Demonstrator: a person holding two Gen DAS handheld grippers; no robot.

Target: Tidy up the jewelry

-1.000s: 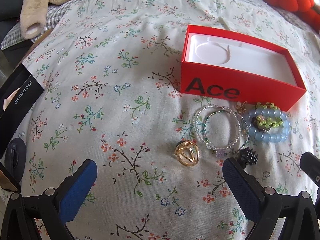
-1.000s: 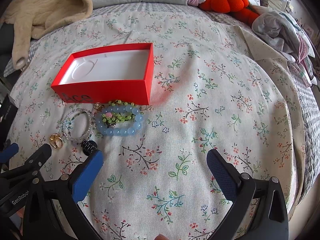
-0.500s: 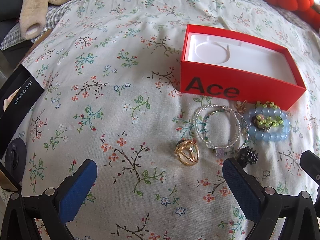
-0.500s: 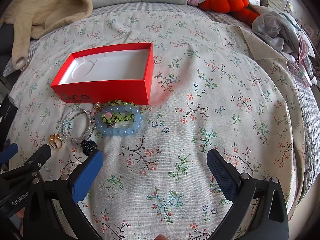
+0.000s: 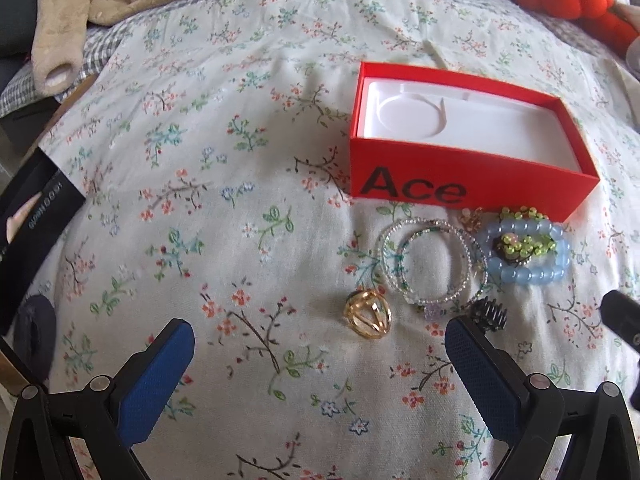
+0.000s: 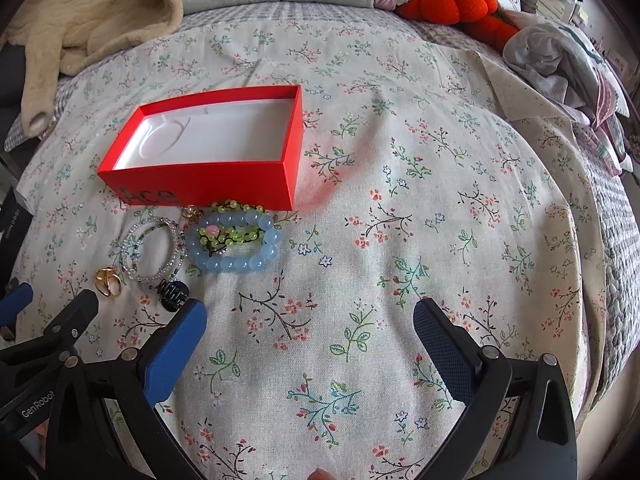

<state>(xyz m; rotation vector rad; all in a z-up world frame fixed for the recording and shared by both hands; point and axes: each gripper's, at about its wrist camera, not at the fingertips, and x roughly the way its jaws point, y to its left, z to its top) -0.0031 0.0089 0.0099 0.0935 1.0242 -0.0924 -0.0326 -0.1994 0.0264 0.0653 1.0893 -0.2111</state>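
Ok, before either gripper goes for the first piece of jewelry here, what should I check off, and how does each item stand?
1. Red cardboard box open, white insert bare: ok.
2. Left gripper jaws wide apart, holding nothing: ok.
3. Right gripper jaws wide apart, holding nothing: ok.
4. Gold wire ring lies alone on the floral bedsheet, clear of the clear beaded bangles: ok.
5. Pale blue bead bracelet free to lift alone: not ok, a green bead strand lies across it.
6. Small black claw clip clear of the bangles: cannot tell, they sit very close.
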